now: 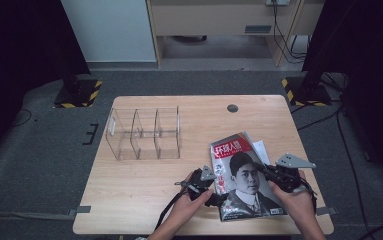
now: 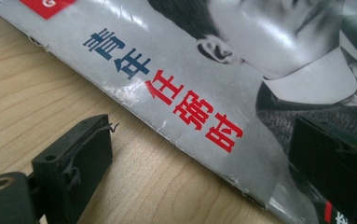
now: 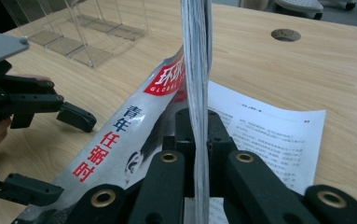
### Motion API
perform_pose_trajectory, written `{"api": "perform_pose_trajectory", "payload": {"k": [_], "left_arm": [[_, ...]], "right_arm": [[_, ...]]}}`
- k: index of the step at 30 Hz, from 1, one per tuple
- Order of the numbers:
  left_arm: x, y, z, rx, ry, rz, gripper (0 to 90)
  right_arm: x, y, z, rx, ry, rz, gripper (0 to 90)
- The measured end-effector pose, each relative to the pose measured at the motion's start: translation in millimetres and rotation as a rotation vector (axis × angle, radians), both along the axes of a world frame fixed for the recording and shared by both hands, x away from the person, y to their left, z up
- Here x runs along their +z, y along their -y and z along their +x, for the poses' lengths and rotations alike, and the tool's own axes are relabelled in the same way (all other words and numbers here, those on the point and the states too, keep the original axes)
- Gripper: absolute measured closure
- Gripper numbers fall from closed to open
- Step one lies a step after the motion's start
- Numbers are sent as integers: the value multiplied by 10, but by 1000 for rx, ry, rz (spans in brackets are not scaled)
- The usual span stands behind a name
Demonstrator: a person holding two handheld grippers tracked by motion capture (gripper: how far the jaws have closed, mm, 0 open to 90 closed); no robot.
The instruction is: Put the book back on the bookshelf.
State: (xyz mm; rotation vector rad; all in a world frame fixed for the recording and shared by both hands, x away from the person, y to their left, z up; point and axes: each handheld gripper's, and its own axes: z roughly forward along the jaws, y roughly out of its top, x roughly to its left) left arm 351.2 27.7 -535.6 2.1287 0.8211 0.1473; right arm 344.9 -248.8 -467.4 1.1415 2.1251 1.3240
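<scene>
Two black jaws of the right gripper (image 3: pixel 199 140) are pinched on the page edge of the glossy grey portrait magazine (image 3: pixel 120 135), lifted off the pale wooden table (image 3: pixel 269 70). At its spine, the left gripper (image 2: pixel 199 158) is spread, one jaw on the cover, one on wood. Beyond the magazine a clear acrylic organiser (image 1: pixel 144 132) is seen. Pages could tear or slip if pulled harder

— How is the light?
— Soft overhead room light evenly covers the table (image 1: pixel 149 175); the side edges of the high view fall dark.
— Any glare or blur?
— White glare streaks the magazine (image 2: pixel 241 88) cover; the closest jaws look soft.
</scene>
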Motion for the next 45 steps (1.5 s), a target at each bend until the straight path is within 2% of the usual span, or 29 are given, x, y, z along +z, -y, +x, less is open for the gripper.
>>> {"api": "perform_pose_trajectory", "payload": {"k": [5, 16, 23, 25, 27, 30, 34, 37, 39, 45], "left_arm": [[-1, 3, 6, -10, -2, -2, 47], [0, 78, 9, -47, -8, -8, 38], [-1, 80, 5, -31, -10, -15, 49], [-1, 82, 5, -30, -9, -13, 51], [0, 82, 5, -30, -9, -13, 51], [0, 79, 6, -31, -11, -15, 52], [0, 69, 10, -36, -14, -19, 51], [-1, 61, 13, -35, -18, -26, 51], [-1, 59, 13, -35, -20, -27, 51], [-2, 42, 20, -31, -30, -40, 48]], "right_arm": [[40, -3, -6, 23, 29, 15, 876], [50, -4, -11, 38, 36, 54, 876], [-62, 7, 41, 27, -3, 57, 874], [-144, 0, 101, 10, -49, 29, 872], [-167, 0, 120, 7, -56, 17, 872], [-260, 1, 178, -13, -94, -29, 871], [-333, 33, 211, -24, -123, -46, 871], [-374, 49, 213, -22, -145, -36, 871], [-385, 55, 209, -13, -161, -10, 871], [-396, 7, 189, 42, -175, 16, 871]]}}
